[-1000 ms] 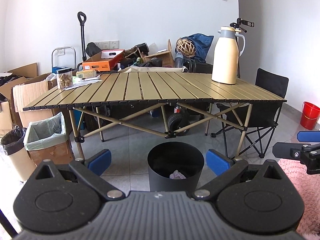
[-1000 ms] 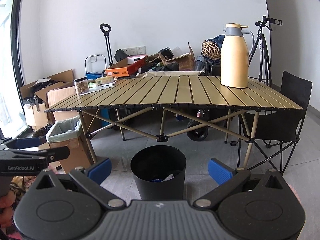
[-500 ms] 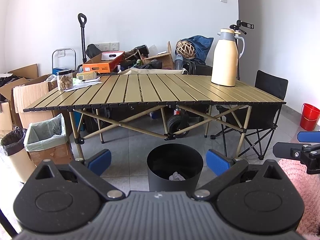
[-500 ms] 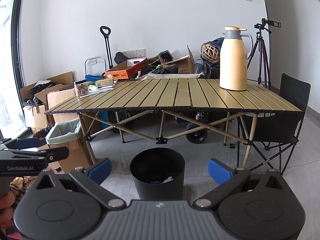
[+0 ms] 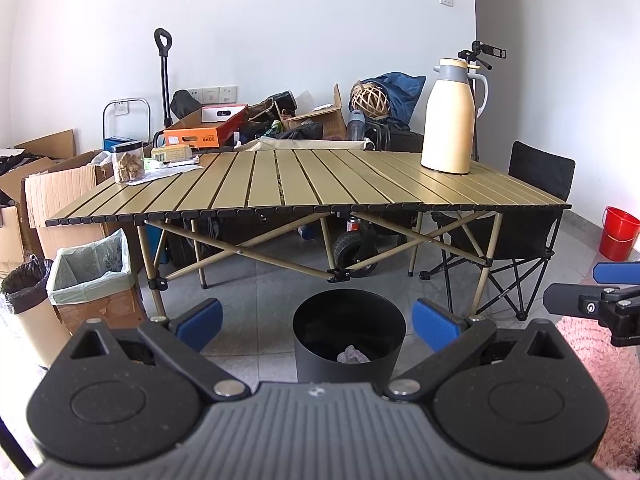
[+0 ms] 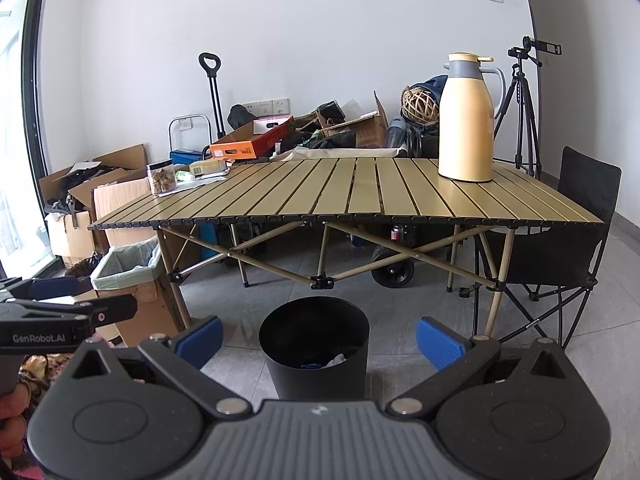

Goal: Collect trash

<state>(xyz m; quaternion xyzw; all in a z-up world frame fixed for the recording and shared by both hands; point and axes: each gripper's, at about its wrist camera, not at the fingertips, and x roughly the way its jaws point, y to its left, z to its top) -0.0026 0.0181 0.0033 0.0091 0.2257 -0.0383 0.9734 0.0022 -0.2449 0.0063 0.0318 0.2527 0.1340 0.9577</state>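
Directly ahead of both wide-open, empty grippers, left gripper (image 5: 318, 322) and right gripper (image 6: 319, 335), stands the upright black bin (image 5: 347, 334) on the floor, trash inside, nearer the left.

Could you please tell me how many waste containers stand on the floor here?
3: round black bin before the table, bag-lined cardboard box by its left leg, black-bagged beige bin far left.

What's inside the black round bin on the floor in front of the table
The black bin holds a crumpled pale wad against its near wall; the right wrist view also shows something blue beside it. The bin's wall hides the rest of the bottom.
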